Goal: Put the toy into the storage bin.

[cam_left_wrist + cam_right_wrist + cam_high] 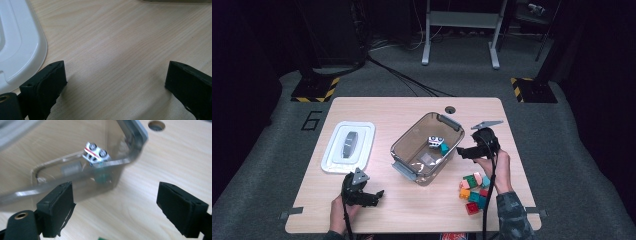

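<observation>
My right gripper (460,152) hangs just beside the right-hand wall of the clear bin (404,141), its jaws spread wide with nothing between them; in the right gripper view the bin's (75,182) wall and grey rim corner stand just ahead of the black pads, and bare wood shows through the gap. Inside the bin lies a small white toy car (436,140), turned so that its wheels face up in the right gripper view (96,152), with a teal block (444,148) touching it; through the blurred wall that block reads as a green smear (101,176). A heap of coloured blocks (474,191), red, green, orange and teal, sits on the table (412,107) near my right forearm, well apart from the bin's contents. My left gripper (379,194) rests low over the wood at the near left, jaws also spread and empty; in the left gripper view the white lid (17,45) lies just beside its left pad. From above, the lid (348,146) lies flat to the left of the bin, apart from it.
</observation>
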`<state>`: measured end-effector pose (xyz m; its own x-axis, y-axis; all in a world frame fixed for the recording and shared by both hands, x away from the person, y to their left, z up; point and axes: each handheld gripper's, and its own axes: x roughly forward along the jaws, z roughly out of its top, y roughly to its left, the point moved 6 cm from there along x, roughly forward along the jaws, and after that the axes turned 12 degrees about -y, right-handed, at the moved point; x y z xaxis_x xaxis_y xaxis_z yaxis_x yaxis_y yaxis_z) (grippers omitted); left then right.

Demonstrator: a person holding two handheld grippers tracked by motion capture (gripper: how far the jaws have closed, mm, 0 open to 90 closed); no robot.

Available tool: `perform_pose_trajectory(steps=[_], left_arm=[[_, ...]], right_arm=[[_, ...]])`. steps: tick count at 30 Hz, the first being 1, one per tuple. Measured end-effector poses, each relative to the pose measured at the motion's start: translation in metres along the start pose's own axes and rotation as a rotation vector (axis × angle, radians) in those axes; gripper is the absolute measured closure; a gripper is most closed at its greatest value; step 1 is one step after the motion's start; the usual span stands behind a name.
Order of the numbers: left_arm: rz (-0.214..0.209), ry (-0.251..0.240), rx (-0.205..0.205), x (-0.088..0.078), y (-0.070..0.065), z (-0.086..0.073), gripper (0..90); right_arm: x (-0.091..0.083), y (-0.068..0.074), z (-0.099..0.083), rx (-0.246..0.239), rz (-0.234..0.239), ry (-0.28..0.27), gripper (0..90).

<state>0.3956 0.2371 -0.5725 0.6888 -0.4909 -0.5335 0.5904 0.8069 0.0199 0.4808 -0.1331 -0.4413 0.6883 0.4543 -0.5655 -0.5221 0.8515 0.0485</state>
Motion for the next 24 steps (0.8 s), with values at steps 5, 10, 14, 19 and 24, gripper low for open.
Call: perform_pose_trajectory(steps=[5, 10, 14, 19, 24], left_arm=[[0.000, 0.000, 0.000, 0.000, 0.000, 0.000, 3.2], [0.000, 0.001, 0.000, 0.000, 0.000, 0.000, 3.2], [0.001, -0.001, -0.003, 0.000, 0.000, 0.000, 3.2], [0.001, -0.001, -0.003, 0.000, 0.000, 0.000, 3.3], [0.001, -0.001, -0.003, 0.000, 0.000, 0.000, 3.2]], right_arm=[[-0.003, -0.010, -0.029, 0.026, -0.014, 0.031, 8.7], [-0.007, -0.020, -0.056, 0.062, -0.037, 0.071, 4.6], [-0.011, -0.026, -0.074, 0.086, -0.048, 0.079, 3.4], [-0.015, -0.035, -0.095, 0.119, -0.065, 0.100, 2.7], [-0.021, -0.045, -0.111, 0.151, -0.103, 0.112, 4.4]])
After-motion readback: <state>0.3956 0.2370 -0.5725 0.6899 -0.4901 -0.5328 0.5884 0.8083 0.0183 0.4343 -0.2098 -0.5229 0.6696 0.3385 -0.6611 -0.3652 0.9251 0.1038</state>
